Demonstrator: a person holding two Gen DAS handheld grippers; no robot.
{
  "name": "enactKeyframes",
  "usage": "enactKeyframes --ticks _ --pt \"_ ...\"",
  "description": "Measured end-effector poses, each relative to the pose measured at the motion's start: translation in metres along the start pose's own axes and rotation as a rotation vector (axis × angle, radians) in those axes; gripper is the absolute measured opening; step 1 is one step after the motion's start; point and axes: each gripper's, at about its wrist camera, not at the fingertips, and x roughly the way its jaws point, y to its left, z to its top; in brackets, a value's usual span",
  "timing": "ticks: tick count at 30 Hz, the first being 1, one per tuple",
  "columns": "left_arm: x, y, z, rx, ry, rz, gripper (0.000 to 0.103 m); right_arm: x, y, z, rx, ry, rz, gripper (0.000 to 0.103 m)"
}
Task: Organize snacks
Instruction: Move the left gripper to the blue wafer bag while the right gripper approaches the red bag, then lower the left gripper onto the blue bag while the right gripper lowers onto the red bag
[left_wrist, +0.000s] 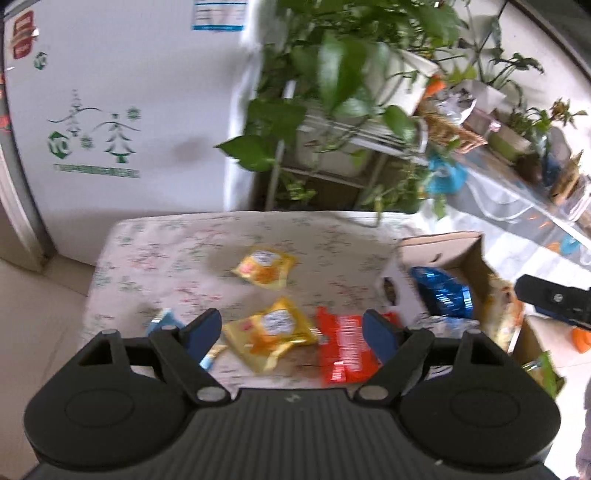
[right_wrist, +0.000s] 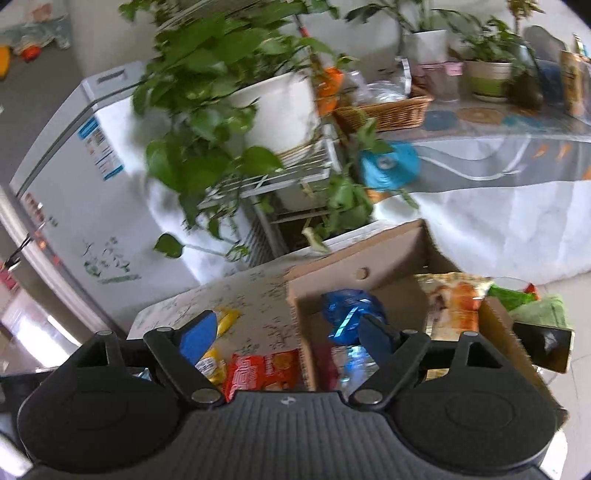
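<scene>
Hovering above the flowered worktop (left_wrist: 155, 251) with its jaws spread and nothing between them, the left claw (left_wrist: 293, 328) frames a yellow snack packet (left_wrist: 271, 330) lying just beside a red biscuit pack (left_wrist: 345, 347), probably the next picks, while a second yellow packet (left_wrist: 264, 266) lies farther back. The right claw (right_wrist: 288, 336), likewise released and empty, hangs over the near wall of the cardboard box (right_wrist: 354, 266), where a blue foil bag (right_wrist: 351, 306) and an orange bag (right_wrist: 456, 302) already sit, so the box looks like the collecting place. Blur leaves all packet lettering unreadable.
</scene>
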Motion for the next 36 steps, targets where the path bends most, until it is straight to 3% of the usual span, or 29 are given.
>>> enactKeyframes --ticks 13,19,26,29,36 --pt "0.018 0.063 -0.01 -0.075 0.048 0.08 0.086 0.033 0.031 -0.013 -0.073 0.073 0.11 0.091" --pt "0.036 0.082 -0.015 -0.112 0.078 0.101 0.086 0.056 0.049 -0.028 -0.181 0.099 0.134 0.092" --pt "0.06 0.093 -0.024 -0.073 0.107 0.133 0.087 0.083 0.062 -0.048 -0.194 0.148 0.08 0.092" --pt "0.067 0.1 -0.025 -0.104 0.118 0.109 0.087 0.094 0.064 -0.057 -0.168 0.175 0.053 0.092" --pt "0.082 0.096 -0.029 -0.064 0.124 0.09 0.087 0.116 0.065 -0.069 -0.161 0.201 -0.063 0.092"
